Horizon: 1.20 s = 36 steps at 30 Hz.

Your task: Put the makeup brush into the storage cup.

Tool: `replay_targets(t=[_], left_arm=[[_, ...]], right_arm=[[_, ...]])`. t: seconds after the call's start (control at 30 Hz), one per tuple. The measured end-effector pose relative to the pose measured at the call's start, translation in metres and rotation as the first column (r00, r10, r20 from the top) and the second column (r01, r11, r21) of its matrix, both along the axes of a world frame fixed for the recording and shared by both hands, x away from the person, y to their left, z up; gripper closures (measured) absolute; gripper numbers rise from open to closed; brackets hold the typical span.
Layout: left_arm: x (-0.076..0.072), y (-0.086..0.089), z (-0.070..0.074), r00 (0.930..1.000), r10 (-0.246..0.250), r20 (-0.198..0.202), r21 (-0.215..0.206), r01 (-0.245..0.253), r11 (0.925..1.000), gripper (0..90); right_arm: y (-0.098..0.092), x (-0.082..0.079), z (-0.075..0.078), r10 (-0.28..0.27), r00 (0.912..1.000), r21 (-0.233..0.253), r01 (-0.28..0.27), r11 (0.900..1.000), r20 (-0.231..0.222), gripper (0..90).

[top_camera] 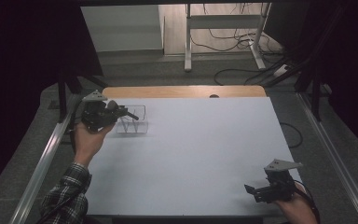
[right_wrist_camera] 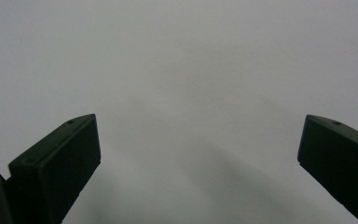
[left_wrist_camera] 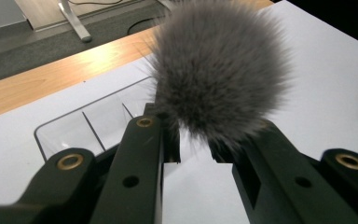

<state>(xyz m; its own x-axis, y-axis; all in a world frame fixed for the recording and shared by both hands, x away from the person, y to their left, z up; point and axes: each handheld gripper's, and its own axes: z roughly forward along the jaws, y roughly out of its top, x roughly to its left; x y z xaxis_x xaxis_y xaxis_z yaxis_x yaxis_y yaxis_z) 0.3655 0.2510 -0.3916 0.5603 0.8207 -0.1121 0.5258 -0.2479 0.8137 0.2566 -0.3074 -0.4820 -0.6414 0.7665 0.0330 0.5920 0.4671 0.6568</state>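
A broad white worktop with a strip of bare wood along its far edge takes up the middle of the scene, and a person sits at its near side with a black two-jaw gripper in each hand. At the far left stands a clear plastic organiser tray, rectangular, divided by thin walls into open-topped compartments, apparently there to receive small things. The left gripper is held over the tray's near left side, its jaws pinching the base of a fluffy grey fur pom-pom, which sticks up past the jaw tips, lifted off the worktop. Gripping the ball low down looks meant to keep the soft fur free while it is carried; it seems poised to go into one of the compartments, though which one cannot be told. The right gripper waits at the near right corner, well apart from the tray, jaws spread wide over bare white surface, holding nothing.
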Motion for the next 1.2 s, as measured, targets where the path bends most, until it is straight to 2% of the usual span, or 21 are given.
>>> replay_targets(t=[0.67,1.2], left_arm=[[0.029,-0.008,0.004,0.9994,0.03,-0.02,0.04,-0.029,0.9988,76.7],[0.046,-0.017,-0.01,0.9977,0.048,-0.047,0.081,-0.044,0.9958,76.7]], right_arm=[[-0.003,-0.001,0.0,-0.004,1.0,0.01,0.004,1.0,-0.005,0.0],[-0.002,-0.001,0.0,0.001,0.9999,0.007,-0.001,1.0,-0.011,0.0]])
